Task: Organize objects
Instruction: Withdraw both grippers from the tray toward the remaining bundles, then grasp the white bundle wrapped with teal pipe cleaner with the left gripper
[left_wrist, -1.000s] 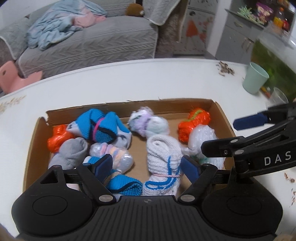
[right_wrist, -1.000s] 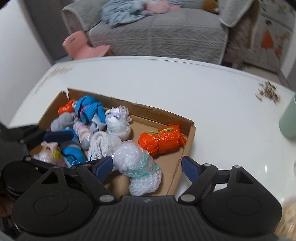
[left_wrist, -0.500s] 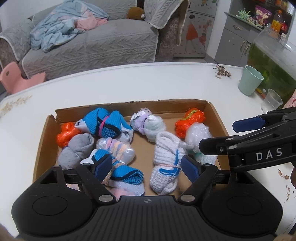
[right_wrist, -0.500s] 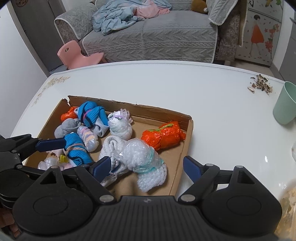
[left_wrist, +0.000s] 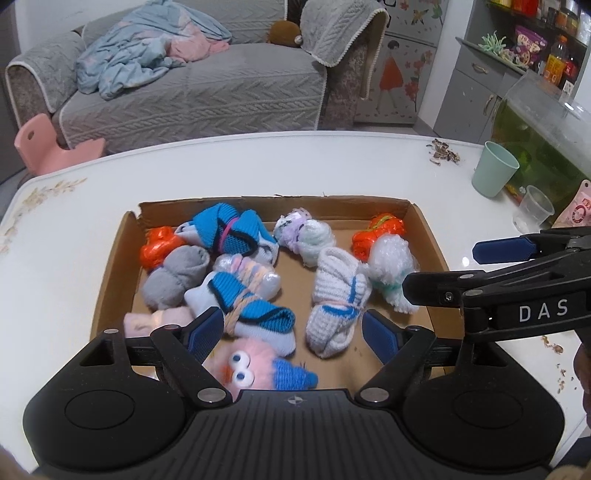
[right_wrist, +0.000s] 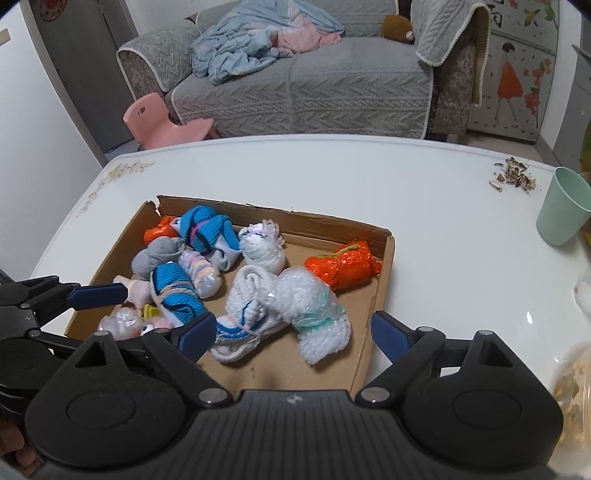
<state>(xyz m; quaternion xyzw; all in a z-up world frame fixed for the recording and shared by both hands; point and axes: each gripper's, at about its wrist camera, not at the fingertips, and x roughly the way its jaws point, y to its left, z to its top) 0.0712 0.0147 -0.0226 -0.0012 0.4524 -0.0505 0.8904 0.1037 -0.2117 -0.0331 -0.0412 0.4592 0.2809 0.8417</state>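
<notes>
- Since 1 second ago both of my grippers have pulled back and up from the cardboard tray (left_wrist: 424, 236), so the whole tray now shows, and a pink fluffy toy with 2 googly eyes (left_wrist: 243, 365) has come into sight at its near edge.
- My left gripper (left_wrist: 293, 334) hangs over the near edge of the tray with its blue-padded fingers (left_wrist: 205, 328) spread wide and holding nothing.
- My right gripper (right_wrist: 293, 332) hangs over the tray's near right corner, fingers (right_wrist: 389, 334) likewise spread and empty; seen from the left wrist, its side carries the white letters "DAS" (left_wrist: 543, 308).
- All the rolled bundles lie inside the tray on the white table (left_wrist: 258, 166).
- At the far left, an orange foil-wrapped bundle (left_wrist: 159, 245) touches a grey sock roll (left_wrist: 173, 278) and a blue sock bundle tied with a pink band (left_wrist: 229, 230).
- In the middle, a pastel striped roll in clear plastic (left_wrist: 251, 275) lies against a blue and white sock bundle tied with string (left_wrist: 255, 317).
- A lilac and white fluffy bundle (left_wrist: 304, 236) sits near the far wall.
- A white knit sock roll with blue stripes (left_wrist: 338, 295) lies just beside a white fluffy bundle in clear plastic (left_wrist: 391, 266), which touches a second orange foil bundle (left_wrist: 376, 232).
- On the table to the right, well apart from the tray, stand a mint green cup (left_wrist: 495, 170) and a clear plastic cup (left_wrist: 532, 206), with a scatter of seed husks (left_wrist: 443, 151) behind.
</notes>
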